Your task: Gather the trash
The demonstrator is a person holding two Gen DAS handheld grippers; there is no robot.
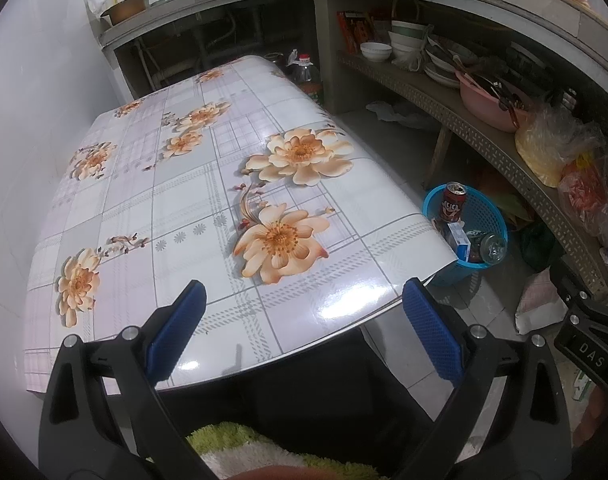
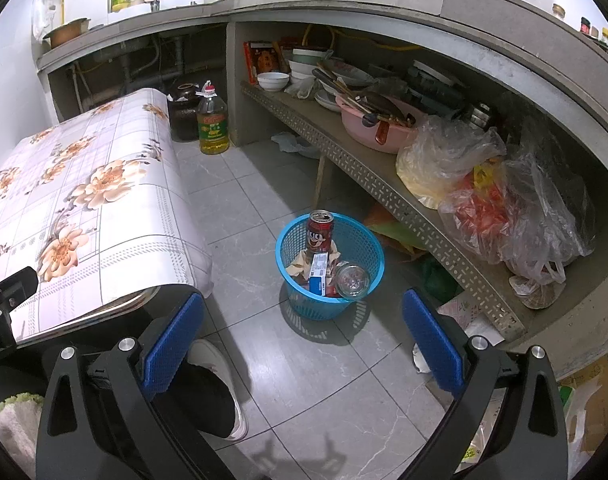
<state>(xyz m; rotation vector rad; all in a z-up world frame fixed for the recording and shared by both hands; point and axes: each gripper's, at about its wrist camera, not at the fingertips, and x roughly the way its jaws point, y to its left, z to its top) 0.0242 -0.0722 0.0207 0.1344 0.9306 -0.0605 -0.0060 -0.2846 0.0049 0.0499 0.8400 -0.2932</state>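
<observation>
A blue plastic basket (image 2: 362, 248) stands on the grey tiled floor beside the table; it also shows in the left wrist view (image 1: 486, 210). In it are a red drink can (image 2: 319, 231), a blue-and-white carton (image 2: 316, 276), a clear glass jar (image 2: 351, 280) and crumpled paper (image 2: 299, 266). My right gripper (image 2: 301, 336) is open and empty, above the floor just short of the basket. My left gripper (image 1: 304, 328) is open and empty over the near edge of the floral table (image 1: 175, 184). No loose trash shows on the table.
A low concrete shelf (image 2: 384, 192) to the right holds bowls, a pink basin (image 2: 372, 128) and plastic bags (image 2: 504, 200). An oil bottle (image 2: 212, 124) and a dark jar stand at the back. Paper scraps lie on the floor under the shelf (image 2: 470, 320). A shoe (image 2: 219, 380) is near my right gripper.
</observation>
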